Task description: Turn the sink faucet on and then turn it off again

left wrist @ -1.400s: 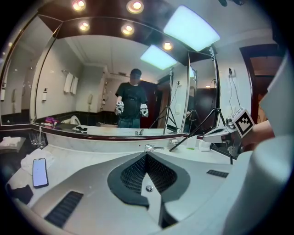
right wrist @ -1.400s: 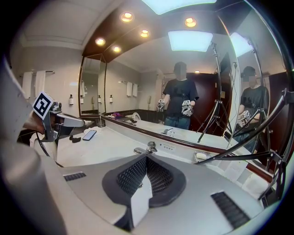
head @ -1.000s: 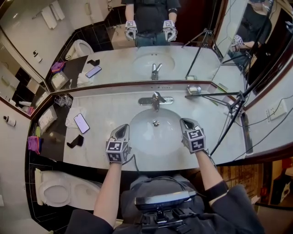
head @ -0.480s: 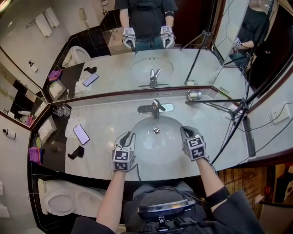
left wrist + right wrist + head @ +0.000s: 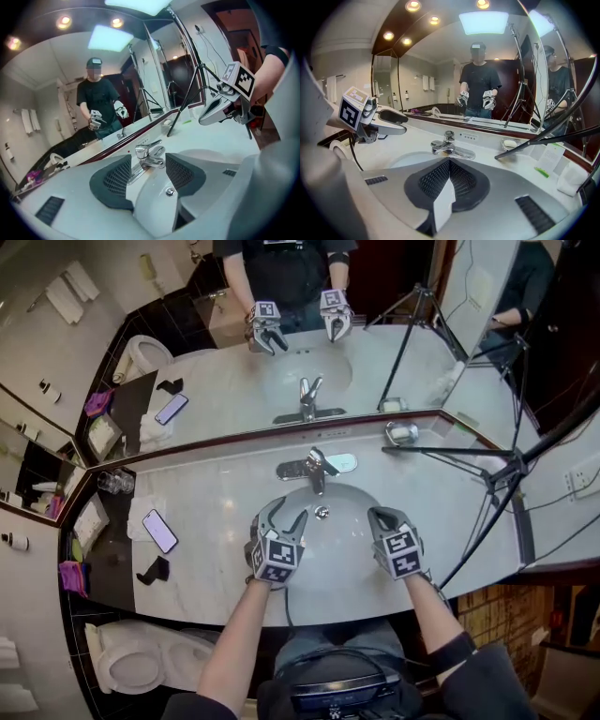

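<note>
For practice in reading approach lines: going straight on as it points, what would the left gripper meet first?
Probably the faucet, seen ahead between the jaws of the left gripper, which have just been opening with nothing gripped.

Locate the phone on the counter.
In the head view the phone lies on the counter, left of the sink, with a small black object just on its near side.

No word, brand or number is legible anywhere; the only printed signs are black-and-white square code markers on the cubes of the left gripper [image 5: 284, 517], at seven o'clock of the sink [image 5: 330, 554], and the right gripper [image 5: 380, 517], at five o'clock.
</note>
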Demonstrator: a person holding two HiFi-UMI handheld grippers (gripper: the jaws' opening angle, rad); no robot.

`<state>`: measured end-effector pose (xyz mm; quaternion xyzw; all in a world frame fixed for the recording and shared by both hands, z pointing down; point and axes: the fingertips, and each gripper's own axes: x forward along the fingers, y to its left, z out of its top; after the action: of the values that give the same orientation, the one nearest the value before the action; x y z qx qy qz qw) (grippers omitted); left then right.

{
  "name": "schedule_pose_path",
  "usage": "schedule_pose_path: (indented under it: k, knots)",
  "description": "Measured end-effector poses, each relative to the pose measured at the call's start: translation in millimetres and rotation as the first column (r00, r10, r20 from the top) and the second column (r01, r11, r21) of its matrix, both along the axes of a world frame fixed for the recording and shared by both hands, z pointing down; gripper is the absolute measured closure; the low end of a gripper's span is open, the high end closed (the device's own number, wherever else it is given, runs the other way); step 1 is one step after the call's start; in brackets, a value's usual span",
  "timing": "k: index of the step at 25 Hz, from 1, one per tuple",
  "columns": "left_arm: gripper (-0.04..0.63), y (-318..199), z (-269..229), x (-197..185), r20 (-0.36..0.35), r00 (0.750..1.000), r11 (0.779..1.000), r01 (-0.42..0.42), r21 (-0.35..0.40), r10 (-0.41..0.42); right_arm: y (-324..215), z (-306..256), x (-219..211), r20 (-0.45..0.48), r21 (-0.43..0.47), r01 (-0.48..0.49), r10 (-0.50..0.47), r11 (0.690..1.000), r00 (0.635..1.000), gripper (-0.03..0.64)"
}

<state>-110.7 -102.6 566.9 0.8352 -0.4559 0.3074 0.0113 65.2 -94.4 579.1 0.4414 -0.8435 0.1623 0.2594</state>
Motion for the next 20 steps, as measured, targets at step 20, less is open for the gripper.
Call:
schedule_pose_path:
  k: [20]
  knots:
    - [0.322, -116, 72, 80, 0.362, 0.886, 0.945, -0.323, 0.041, 0.288, -4, 88, 6, 0.003, -0.124, -0.038, 0.039, 0.992, 0.999, 0.595]
